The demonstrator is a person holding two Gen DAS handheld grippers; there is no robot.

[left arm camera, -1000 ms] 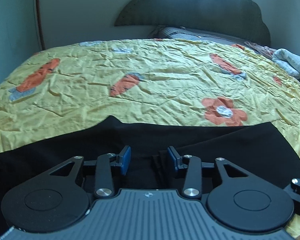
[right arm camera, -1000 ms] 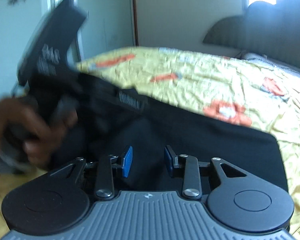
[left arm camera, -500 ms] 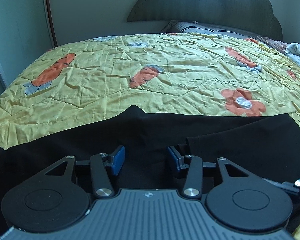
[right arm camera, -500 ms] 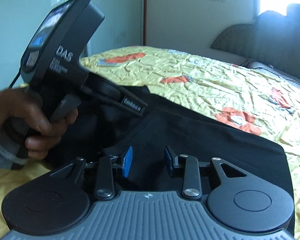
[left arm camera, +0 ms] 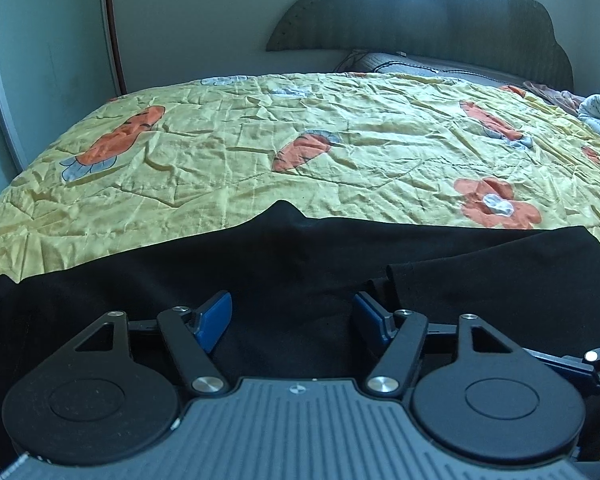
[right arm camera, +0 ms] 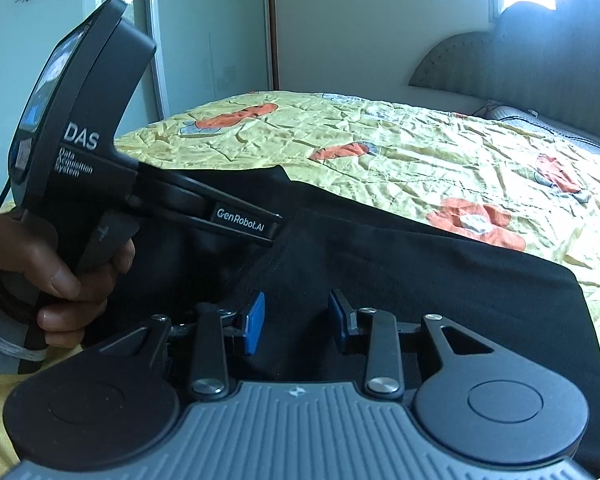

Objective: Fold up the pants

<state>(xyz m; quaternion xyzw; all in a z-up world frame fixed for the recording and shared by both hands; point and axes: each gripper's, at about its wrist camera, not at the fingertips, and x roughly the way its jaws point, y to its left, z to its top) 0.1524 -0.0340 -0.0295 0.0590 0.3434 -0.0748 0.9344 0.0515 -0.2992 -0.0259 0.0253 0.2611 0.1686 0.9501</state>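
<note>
Lying flat at six o'clock on your crinkled yellow quilt, the matte black pants sit beneath your left gripper, its blue pads opening with nothing pinched, while your right gripper hovers part-open, gripping nothing

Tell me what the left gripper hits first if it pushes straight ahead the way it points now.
Most likely the black pants right in front of the left gripper, whose jaws are opening with nothing pinched; the yellow bedspread lies beyond.

Black tongs with blue pads, silver screws, ribbed grey housing, white "DAS" and "GenRobot.AI" lettering
</note>
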